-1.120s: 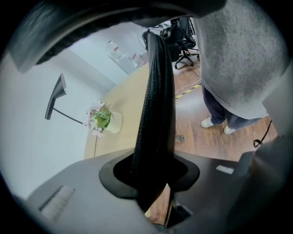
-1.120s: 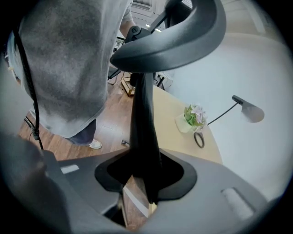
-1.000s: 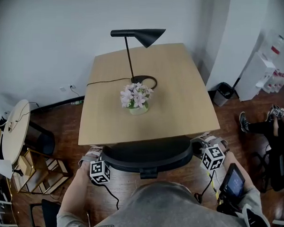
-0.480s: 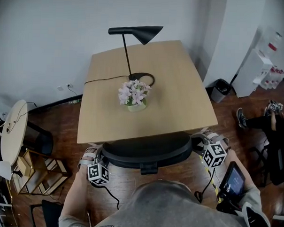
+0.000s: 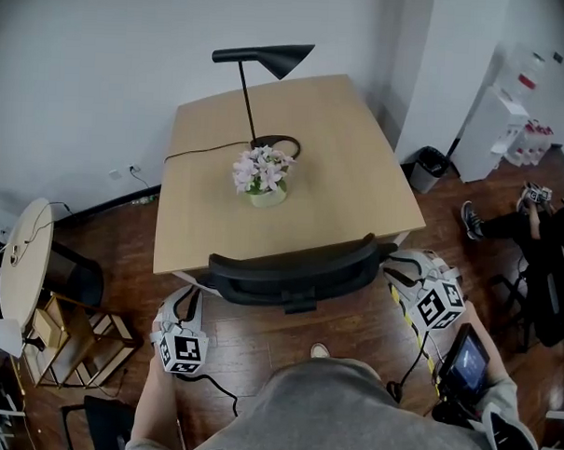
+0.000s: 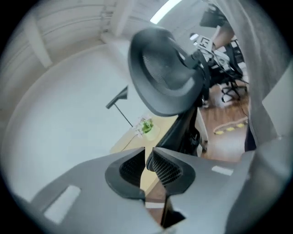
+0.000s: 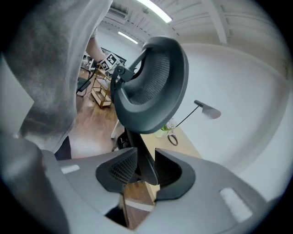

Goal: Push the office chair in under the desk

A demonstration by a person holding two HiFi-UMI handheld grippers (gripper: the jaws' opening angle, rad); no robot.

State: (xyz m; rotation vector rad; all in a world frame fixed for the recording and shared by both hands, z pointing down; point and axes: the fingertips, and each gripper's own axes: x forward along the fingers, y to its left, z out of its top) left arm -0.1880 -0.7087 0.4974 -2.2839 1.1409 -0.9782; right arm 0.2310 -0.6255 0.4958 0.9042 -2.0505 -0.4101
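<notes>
At the lower left of the head view, the left tongs are hanging narrow and empty, having just been closing. The black office chair is sitting at centre frame, its backrest lying along the near edge of the wooden worktop, which is carrying a black desk lamp and potted flowers. At the right, the right tongs are standing partly apart, likewise just closing, gripping nothing, with the chair's back post showing through their gap.
</notes>
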